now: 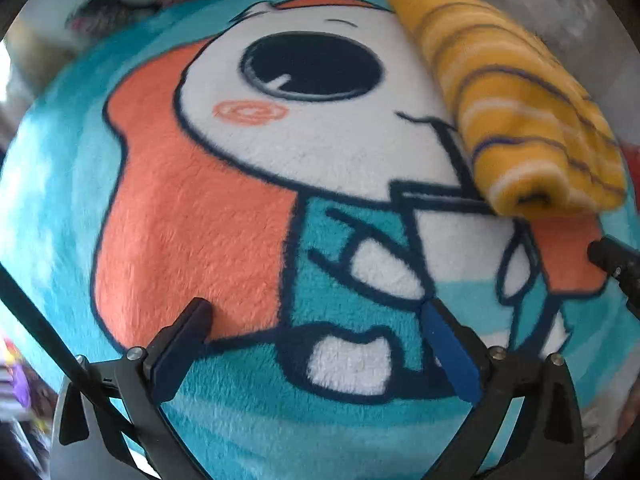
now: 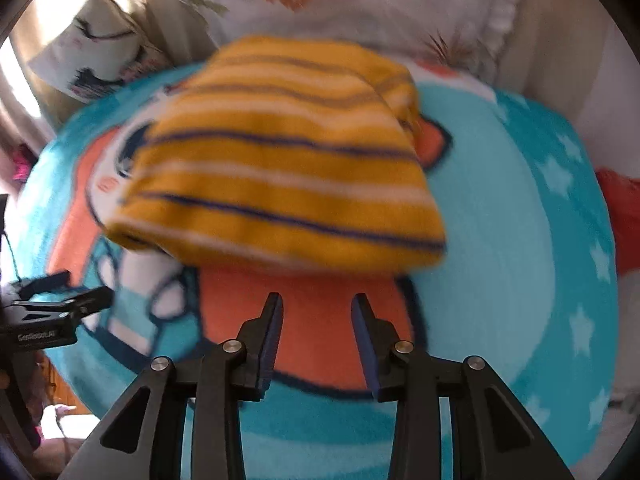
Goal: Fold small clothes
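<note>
One folded striped garment, one cartoon blanket, one floral pillow, two hand-held grippers.

White lettering reading "GenRobot.AI" stands on the left claw, seen from the right wrist.

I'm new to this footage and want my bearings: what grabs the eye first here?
The folded yellow striped garment stands out first, lying on the fleecy cartoon blanket just ahead of the right gripper, whose jaws are apart with nothing between them. Next comes the blanket's big dark cartoon eye, ahead of the wide-open, empty left gripper.
</note>
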{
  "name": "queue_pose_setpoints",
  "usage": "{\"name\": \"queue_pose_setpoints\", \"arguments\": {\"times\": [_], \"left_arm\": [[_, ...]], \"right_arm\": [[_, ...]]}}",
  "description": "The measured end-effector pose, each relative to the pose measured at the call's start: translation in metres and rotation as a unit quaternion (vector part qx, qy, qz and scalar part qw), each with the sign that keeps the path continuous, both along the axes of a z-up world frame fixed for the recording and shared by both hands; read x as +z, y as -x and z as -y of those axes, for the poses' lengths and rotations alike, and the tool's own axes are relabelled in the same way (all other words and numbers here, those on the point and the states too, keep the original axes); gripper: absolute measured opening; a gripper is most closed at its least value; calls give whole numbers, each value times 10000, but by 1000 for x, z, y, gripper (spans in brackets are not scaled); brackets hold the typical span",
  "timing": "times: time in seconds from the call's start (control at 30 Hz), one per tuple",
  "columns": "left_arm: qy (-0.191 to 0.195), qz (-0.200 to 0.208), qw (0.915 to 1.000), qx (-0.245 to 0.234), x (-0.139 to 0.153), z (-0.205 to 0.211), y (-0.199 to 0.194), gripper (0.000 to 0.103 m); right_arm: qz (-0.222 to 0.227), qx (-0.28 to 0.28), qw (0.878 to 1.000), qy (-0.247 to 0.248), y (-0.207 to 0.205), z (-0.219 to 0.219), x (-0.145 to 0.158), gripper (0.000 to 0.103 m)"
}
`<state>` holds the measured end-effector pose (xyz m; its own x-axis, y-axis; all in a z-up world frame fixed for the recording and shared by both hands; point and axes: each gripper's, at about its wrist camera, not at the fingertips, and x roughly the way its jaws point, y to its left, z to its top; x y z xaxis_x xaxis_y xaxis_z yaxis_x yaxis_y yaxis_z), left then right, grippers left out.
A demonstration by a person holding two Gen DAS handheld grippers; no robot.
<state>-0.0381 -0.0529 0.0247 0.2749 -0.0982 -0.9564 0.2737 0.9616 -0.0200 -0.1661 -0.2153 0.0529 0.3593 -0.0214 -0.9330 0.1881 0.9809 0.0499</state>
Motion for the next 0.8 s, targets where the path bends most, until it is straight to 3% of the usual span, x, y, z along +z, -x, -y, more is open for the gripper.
{"name": "queue_pose_setpoints", "arguments": {"times": [0.13,0.3,0.6,0.8], "left_arm": [[101,140,9998,-73,1,-3,5,103],[101,131,9994,-294,-1,-3,-6,103],[169,144,9966,-790,2,-2,-10,103],[106,9,9925,-1222,3,-3,-19,103]], "right_arm": [[-194,-206,9996,-27,6,0,-9,43],[-246,-329,9991,108,3,-11,-15,66],[-385,-738,9964,178,-6,-22,-21,92],[-444,-1086,9929,199,-6,-24,-26,101]]}}
